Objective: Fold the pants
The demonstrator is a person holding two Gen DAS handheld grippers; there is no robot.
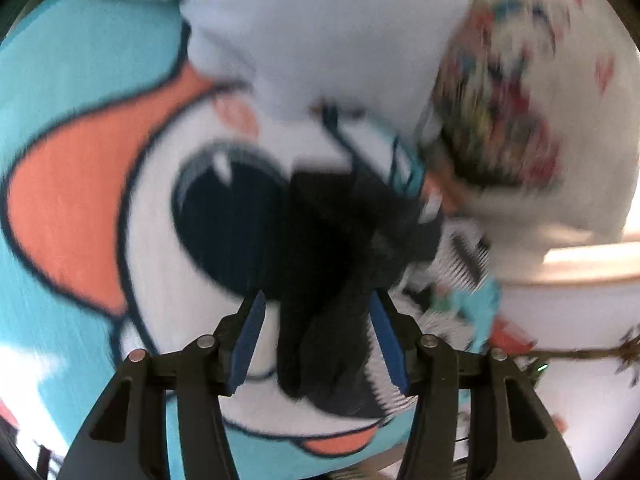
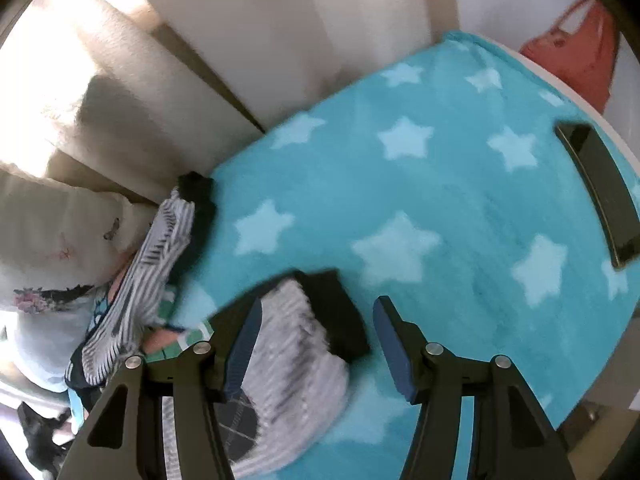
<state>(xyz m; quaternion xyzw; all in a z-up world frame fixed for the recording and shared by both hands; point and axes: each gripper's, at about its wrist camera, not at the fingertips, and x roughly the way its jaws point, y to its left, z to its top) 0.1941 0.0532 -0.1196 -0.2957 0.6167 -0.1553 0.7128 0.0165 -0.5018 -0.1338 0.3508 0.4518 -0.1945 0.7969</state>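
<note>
The pants are grey-and-white striped with black cuffs. In the right wrist view one leg lies on the turquoise star blanket, its black cuff between the open fingers of my right gripper; the other leg lies at the left with its own black cuff. In the left wrist view my left gripper is open with a black part of the pants between its blue pads, loose. Striped fabric shows to its right. The view is blurred.
A cartoon-print blanket with a big eye covers the surface under the left gripper. A white pillow with a colourful print lies at the right. A black flat object lies on the star blanket's right edge. A red bag hangs beyond.
</note>
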